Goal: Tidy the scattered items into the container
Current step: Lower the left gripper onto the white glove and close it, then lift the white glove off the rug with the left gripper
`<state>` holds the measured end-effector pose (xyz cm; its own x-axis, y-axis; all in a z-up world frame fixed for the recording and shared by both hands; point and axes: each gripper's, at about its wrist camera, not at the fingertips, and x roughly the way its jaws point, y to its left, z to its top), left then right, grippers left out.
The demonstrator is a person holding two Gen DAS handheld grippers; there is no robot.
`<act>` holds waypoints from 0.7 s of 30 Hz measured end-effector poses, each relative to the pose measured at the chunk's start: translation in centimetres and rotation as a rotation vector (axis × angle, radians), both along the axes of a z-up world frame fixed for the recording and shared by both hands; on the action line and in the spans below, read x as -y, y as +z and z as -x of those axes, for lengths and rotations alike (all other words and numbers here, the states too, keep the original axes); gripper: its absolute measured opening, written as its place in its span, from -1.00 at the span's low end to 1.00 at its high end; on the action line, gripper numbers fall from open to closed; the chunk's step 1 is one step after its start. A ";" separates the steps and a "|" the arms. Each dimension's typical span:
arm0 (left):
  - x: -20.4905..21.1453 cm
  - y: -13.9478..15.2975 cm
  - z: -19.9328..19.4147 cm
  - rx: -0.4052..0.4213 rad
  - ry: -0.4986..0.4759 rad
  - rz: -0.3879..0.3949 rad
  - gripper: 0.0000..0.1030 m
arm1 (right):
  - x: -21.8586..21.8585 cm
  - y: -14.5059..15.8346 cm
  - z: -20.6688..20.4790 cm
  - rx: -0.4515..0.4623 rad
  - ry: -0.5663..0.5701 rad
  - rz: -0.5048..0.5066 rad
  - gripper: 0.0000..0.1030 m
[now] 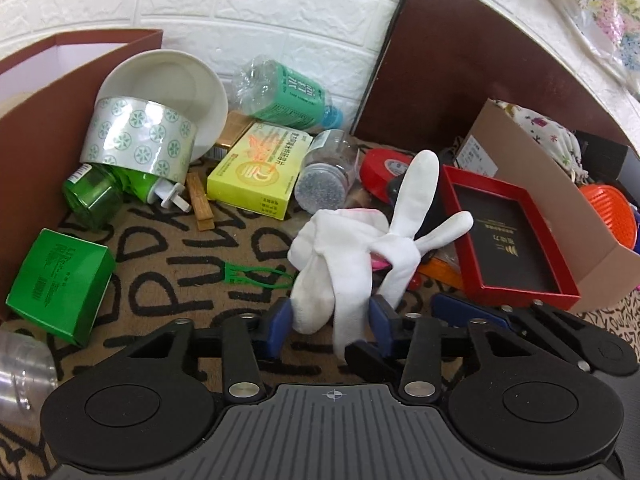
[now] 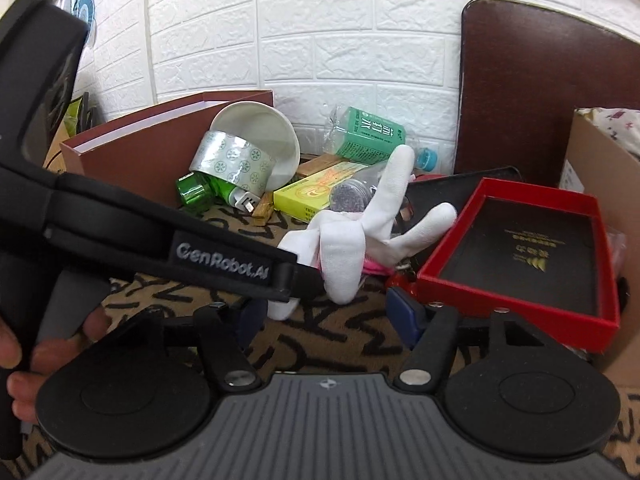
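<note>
The left gripper [image 1: 331, 318] pinches only the cuff of the white glove [image 1: 352, 248] above the patterned mat, near the red box [image 1: 516, 292], so the glove could slip free, while the right gripper [image 2: 332, 316] hangs released.

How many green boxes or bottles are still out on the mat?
3: green box near left, green glass bottle under the tape roll, green-labelled plastic bottle by the wall. More may be hidden.

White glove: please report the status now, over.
Left gripper shut on white glove, lifted over the mat. Right gripper open, empty. Red box lies close to the right.
</note>
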<state>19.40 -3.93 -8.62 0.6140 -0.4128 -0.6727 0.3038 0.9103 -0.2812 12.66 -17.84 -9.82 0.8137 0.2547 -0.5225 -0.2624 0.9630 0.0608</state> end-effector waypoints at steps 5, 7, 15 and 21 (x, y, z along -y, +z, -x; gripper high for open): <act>-0.2 -0.2 -0.9 -0.031 -0.023 0.009 -0.51 | -0.6 -0.5 -1.2 -0.018 0.039 0.001 0.05; -0.3 -0.2 -1.0 -0.036 -0.032 -0.002 -0.69 | -0.7 -0.7 -1.3 -0.029 0.060 -0.017 -0.13; -0.8 1.1 0.6 -0.010 -0.051 -0.018 -0.90 | -1.5 0.1 0.3 0.002 0.128 -0.001 -0.61; -1.6 2.8 3.6 0.007 -0.068 -0.014 -0.85 | -1.5 1.4 3.0 0.019 0.173 -0.033 -0.70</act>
<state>15.75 -2.36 -5.81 0.5893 -0.4444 -0.6747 0.3672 0.8912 -0.2663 9.61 -16.34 -8.42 0.7658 0.4090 -0.4964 -0.4257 0.9008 0.0854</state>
